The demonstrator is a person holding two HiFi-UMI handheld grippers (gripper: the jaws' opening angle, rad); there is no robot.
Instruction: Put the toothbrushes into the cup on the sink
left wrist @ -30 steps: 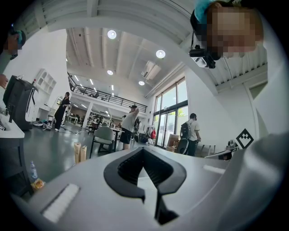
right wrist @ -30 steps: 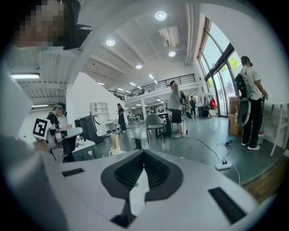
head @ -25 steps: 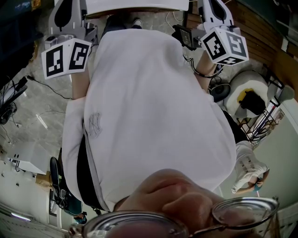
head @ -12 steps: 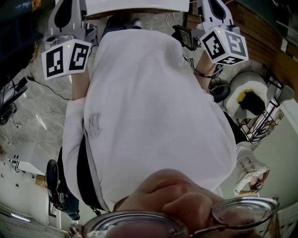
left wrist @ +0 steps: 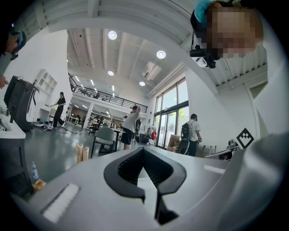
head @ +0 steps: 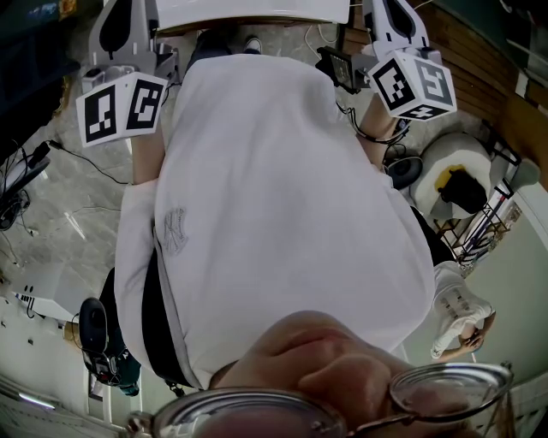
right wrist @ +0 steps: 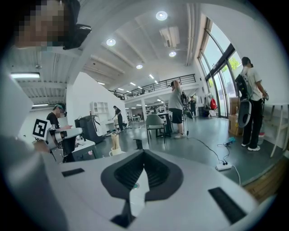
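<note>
No toothbrush, cup or sink shows in any view. The head view is filled by the person's own white shirt [head: 274, 214] and glasses [head: 325, 411]. The left gripper's marker cube [head: 120, 107] is held at the upper left, the right gripper's marker cube [head: 413, 84] at the upper right, one on each side of the body. In the left gripper view my left gripper [left wrist: 142, 151] points out into a large hall, its jaws together with nothing between them. My right gripper [right wrist: 143, 154] points into the same hall, jaws likewise together and empty.
A white edge [head: 257, 10] crosses the top of the head view. Cables [head: 94, 167] lie on the stone floor at left. A white round stand with a black and yellow thing [head: 462, 184] sits at right. Several people, a chair [right wrist: 154, 122] and a power strip [right wrist: 223, 167] are in the hall.
Both grippers have stayed where they were. A figure in the background at the lower left of the head view has shifted a little further down and left.
</note>
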